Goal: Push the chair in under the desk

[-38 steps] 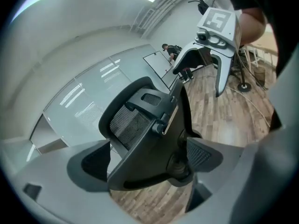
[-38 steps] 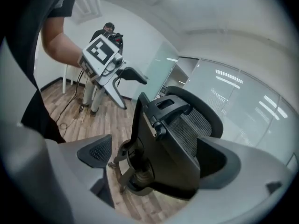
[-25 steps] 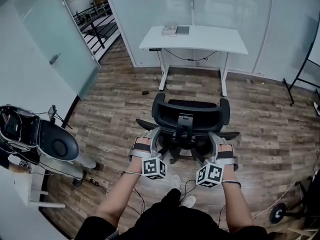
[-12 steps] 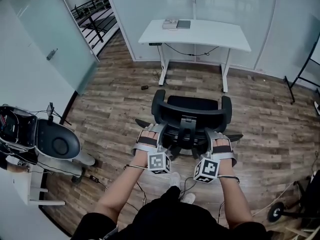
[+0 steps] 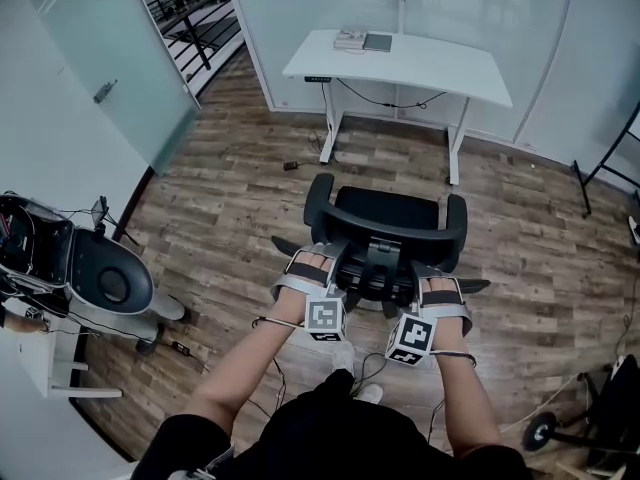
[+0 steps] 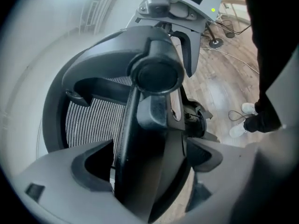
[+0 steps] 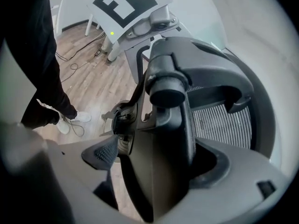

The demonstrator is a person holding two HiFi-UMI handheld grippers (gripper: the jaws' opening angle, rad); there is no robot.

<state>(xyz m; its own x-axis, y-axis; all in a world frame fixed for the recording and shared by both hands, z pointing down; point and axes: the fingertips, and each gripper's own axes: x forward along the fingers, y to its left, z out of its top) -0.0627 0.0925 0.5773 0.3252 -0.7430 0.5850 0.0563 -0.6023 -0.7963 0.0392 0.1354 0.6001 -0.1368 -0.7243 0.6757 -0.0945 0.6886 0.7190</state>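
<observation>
The black mesh office chair [image 5: 388,218] stands on the wood floor with its back toward me, short of the white desk [image 5: 420,63]. My left gripper [image 5: 322,270] grips the left side of the chair's rear back support, my right gripper [image 5: 430,280] the right side. In the left gripper view the black support bar [image 6: 154,125] fills the space between the jaws of the left gripper [image 6: 149,158]. The right gripper [image 7: 159,158] has just been closing, and its jaws hold the same kind of bar [image 7: 163,125] tightly.
A book and a dark pad [image 5: 362,40] lie on the desk. A round white-and-black machine [image 5: 100,280] with cables stands at the left. Glass walls surround the room. A cable [image 5: 290,166] lies on the floor, and a wheeled stand [image 5: 540,430] sits at the lower right.
Both hands have moved forward and down, drawing in toward the chair's central back support. The grippers now sit against the support rather than behind it.
</observation>
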